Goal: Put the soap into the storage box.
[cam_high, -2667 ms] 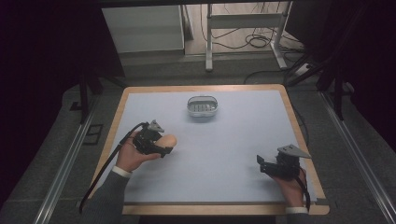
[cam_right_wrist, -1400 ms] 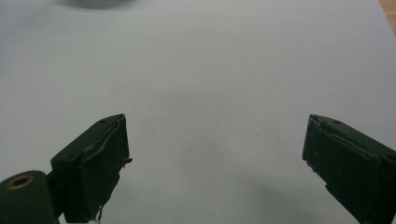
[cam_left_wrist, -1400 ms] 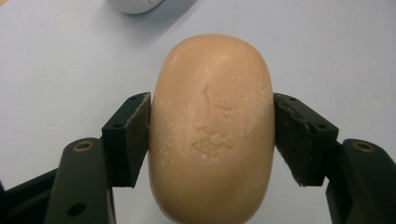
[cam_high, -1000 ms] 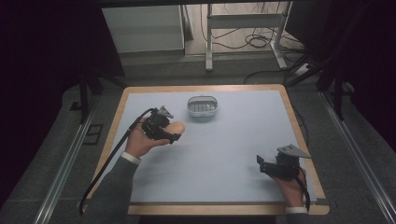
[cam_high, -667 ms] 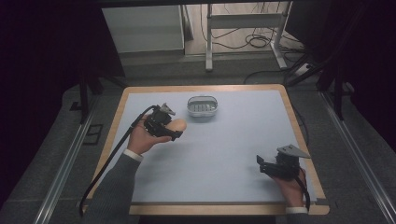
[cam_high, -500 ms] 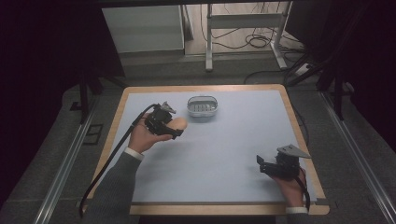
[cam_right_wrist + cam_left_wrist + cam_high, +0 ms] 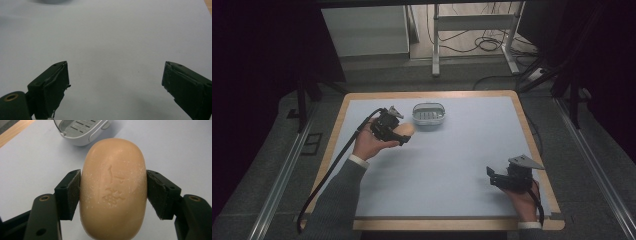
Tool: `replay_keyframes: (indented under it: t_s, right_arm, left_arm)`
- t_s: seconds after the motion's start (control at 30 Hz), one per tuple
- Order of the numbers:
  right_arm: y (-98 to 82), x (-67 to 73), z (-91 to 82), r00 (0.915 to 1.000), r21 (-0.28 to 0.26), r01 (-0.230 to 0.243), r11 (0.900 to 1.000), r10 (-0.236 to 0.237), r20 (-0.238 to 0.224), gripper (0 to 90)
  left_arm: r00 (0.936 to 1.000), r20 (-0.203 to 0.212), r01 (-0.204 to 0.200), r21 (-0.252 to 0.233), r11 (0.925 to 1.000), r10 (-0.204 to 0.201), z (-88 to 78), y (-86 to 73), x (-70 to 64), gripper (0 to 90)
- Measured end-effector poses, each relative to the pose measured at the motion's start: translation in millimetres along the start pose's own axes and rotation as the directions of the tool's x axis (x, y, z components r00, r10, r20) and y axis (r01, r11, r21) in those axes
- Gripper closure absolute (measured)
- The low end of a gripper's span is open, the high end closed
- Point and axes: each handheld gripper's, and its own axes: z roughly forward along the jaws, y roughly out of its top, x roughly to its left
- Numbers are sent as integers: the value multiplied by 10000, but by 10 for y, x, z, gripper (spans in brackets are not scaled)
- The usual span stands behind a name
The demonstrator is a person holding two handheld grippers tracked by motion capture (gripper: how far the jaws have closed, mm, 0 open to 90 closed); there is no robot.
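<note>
My left gripper (image 7: pixel 403 136) is clamped on a tan bar of soap (image 7: pixel 113 188), one black pad pressed against each long side of it, and the bar stands lengthwise between them with its rounded far end pointing toward a pale grey soap dish (image 7: pixel 80 131). In the left gripper view the soap's upper face shows a stamped mark and a dusting of pale specks, and the dish lies just beyond it, slotted on its floor and sitting on the light blue table mat (image 7: pixel 175 147). From the high view, my left hand (image 7: pixel 368 145) holds this gripper over the far left part of the mat, with the soap (image 7: pixel 404 130) just left of and a little nearer than the dish (image 7: pixel 429 114), apart from it; I cannot tell how high above the mat the bar hangs. A black cable (image 7: pixel 329 175) trails from the gripper back along my grey sleeve (image 7: pixel 339 200) toward the near left edge. My right gripper (image 7: pixel 491 175) sits at the near right of the mat, well apart from the soap, with my right hand (image 7: pixel 522 197) behind it. Its jaws stand wide apart in the right gripper view, with bare mat (image 7: pixel 112 50) between them.
</note>
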Motion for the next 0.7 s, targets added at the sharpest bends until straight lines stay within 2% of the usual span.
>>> replay_keyframes:
  t_s: [0.27,0.7]
  right_arm:
    - [9,15,-4,9999,-2,2,10000,-2,-160,74]
    - [3,14,7,9999,52,34,10000,-34,-117,74]
  left_arm:
    - [10000,-12,22,1,10000,-22,58,87,35,327]
    - [10000,-55,33,-124,9999,-33,82,233,102,327]
